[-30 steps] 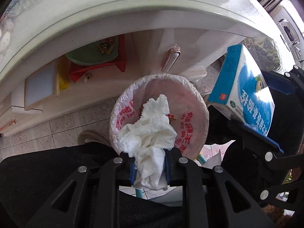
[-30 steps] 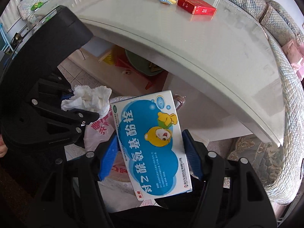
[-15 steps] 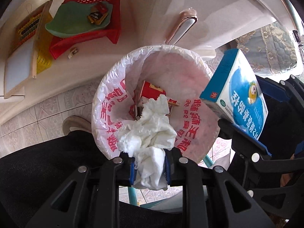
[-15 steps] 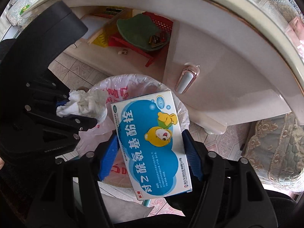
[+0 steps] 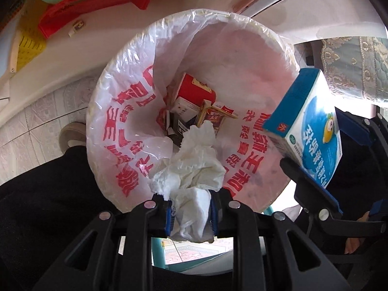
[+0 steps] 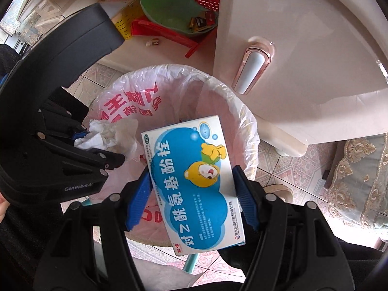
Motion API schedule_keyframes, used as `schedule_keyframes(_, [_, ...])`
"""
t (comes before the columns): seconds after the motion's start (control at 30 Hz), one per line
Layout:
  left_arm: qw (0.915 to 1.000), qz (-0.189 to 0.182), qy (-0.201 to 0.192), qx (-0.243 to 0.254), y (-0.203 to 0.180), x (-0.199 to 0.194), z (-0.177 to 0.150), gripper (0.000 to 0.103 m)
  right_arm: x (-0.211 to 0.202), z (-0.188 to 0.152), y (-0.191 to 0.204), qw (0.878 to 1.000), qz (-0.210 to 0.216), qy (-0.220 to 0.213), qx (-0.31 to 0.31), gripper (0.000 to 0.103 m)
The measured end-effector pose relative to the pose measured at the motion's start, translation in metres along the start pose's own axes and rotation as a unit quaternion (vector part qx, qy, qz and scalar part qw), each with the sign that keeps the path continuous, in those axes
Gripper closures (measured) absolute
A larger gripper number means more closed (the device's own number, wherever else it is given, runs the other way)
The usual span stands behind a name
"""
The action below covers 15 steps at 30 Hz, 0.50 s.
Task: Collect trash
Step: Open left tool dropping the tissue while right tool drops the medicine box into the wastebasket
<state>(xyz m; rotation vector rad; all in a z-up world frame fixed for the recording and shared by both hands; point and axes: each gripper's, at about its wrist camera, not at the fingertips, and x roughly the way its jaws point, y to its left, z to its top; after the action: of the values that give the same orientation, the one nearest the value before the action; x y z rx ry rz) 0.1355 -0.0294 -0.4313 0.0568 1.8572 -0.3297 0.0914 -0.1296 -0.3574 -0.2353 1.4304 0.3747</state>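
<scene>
My left gripper (image 5: 190,212) is shut on a crumpled white tissue (image 5: 191,169) and holds it over the near rim of a trash bin (image 5: 116,97) lined with a white bag printed in red. My right gripper (image 6: 191,194) is shut on a blue and white medicine box (image 6: 194,189) with a cartoon bear, held above the bin (image 6: 247,121). The box also shows at the right of the left wrist view (image 5: 310,126), and the tissue at the left of the right wrist view (image 6: 109,135). Red and white cartons (image 5: 194,101) lie at the bin's bottom.
A cream cabinet with a pink and white handle (image 6: 253,65) stands just behind the bin. A red basket holding a green dish (image 6: 179,12) sits on a low shelf at the back. A shoe (image 5: 71,135) rests on the tiled floor left of the bin.
Both grippers have come down and forward from beside the table top to right over the bin's mouth. Each still holds its item.
</scene>
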Motion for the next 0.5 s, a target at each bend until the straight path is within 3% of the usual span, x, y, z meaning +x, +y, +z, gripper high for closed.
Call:
schedule_keyframes(0.17, [0.9999,-0.01,0.008,-0.007,0.0,0.006,0.007,0.08,0.016,0.004,-0.005,1.0,0.008,0.013,0.008,0.038])
schedule_keyframes(0.5, [0.9998,0.01,0.009,-0.014,-0.001,0.008,0.008,0.079,0.023,0.005,-0.006,1.0,0.014,0.022,0.009,0.038])
